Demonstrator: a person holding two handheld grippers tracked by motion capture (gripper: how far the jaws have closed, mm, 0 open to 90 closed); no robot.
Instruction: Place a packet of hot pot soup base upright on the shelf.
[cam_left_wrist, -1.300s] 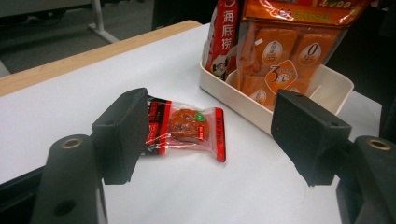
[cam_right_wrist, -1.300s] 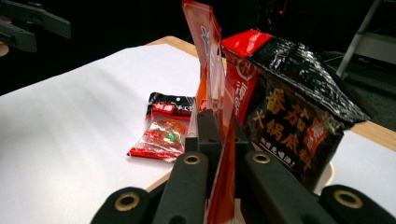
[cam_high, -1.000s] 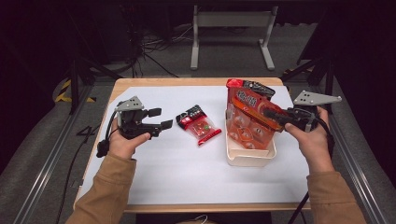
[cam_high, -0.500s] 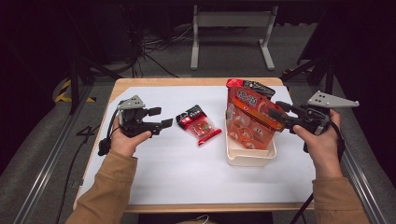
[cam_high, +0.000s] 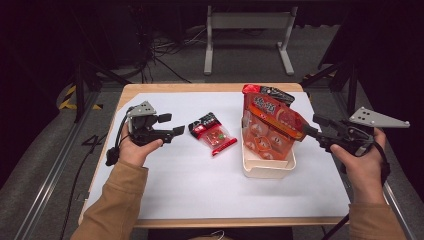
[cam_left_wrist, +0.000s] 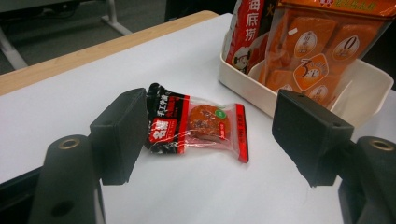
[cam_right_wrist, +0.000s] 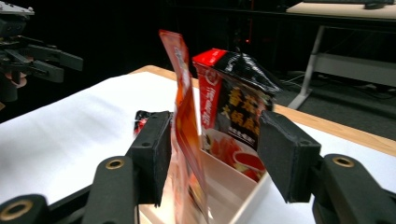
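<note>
Right tongs (cam_high: 311, 126) just opened, backing off toward 3 o'clock; orange pouch (cam_high: 272, 125) left standing in tray (cam_high: 267, 169). Left tongs (cam_high: 172, 125) wide apart, empty.

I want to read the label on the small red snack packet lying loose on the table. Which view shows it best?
The left gripper view: the small packet lies close and unobstructed. The high view shows it small; the right gripper view shows a sliver.

Layout on the table, placed from the jaws

Snack packet (cam_left_wrist: 194, 126) lies flat on the table (cam_high: 200, 185), just ahead of the left gripper (cam_high: 167, 126) and its jaws. Tray (cam_high: 267, 167) sits beyond it, two pouches upright inside: front pouch (cam_right_wrist: 187, 126) between the spread jaws of the right gripper (cam_right_wrist: 212, 154), near the left pad; rear pouch (cam_right_wrist: 236, 93) behind.
</note>
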